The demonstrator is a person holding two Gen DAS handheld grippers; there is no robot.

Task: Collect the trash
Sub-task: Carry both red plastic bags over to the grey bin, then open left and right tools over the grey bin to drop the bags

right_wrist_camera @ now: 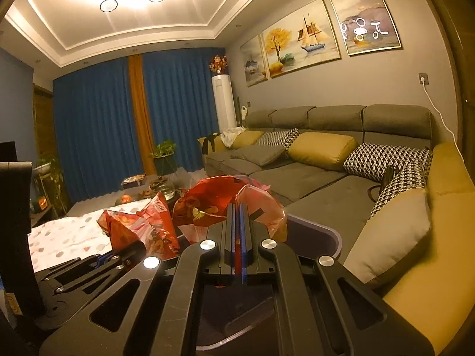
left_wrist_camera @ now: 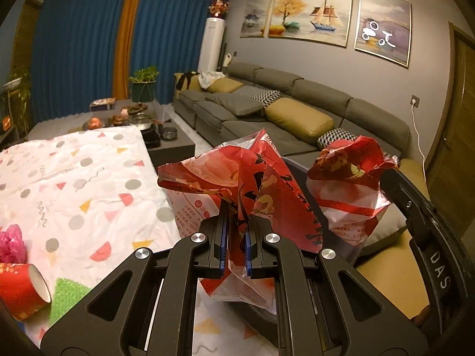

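Left wrist view, our left gripper (left_wrist_camera: 237, 222): jaws nearly together, pinching a crumpled red snack wrapper (left_wrist_camera: 237, 178) that fans out above the pads and hangs below them.
Left wrist view, wrapper's place: we hold it off the patterned tablecloth (left_wrist_camera: 89, 184), beyond the table's right edge and over the dark bin (left_wrist_camera: 299, 169) that shows behind it.
Left wrist view, our right gripper (left_wrist_camera: 389, 178): it comes in from the right, carrying a second red wrapper (left_wrist_camera: 347, 184); from here we cannot read its jaws.
Left wrist view, still on the table: a red paper cup (left_wrist_camera: 23, 290) on its side, a pink crumpled scrap (left_wrist_camera: 12, 243) and a green glittery piece (left_wrist_camera: 69, 292).
Right wrist view, right gripper (right_wrist_camera: 237, 228): jaws fully pressed together, with a thin edge of the second red wrapper (right_wrist_camera: 219, 201) caught between them; the bulk balloons ahead of the tips.
Right wrist view, bin rim (right_wrist_camera: 320, 231): just below and beyond the tips, beside the sofa (right_wrist_camera: 311, 178).
Right wrist view, left gripper (right_wrist_camera: 102, 259): low at the left, its snack wrapper (right_wrist_camera: 139, 225) near the bin's left side.
Step in hand: as we judge it, carrying both wrappers to the bin for dropping.
Next move: we would bring each wrapper fully inside the rim, then part the jaws; light film may cling to the pads, so a small shake may be needed.
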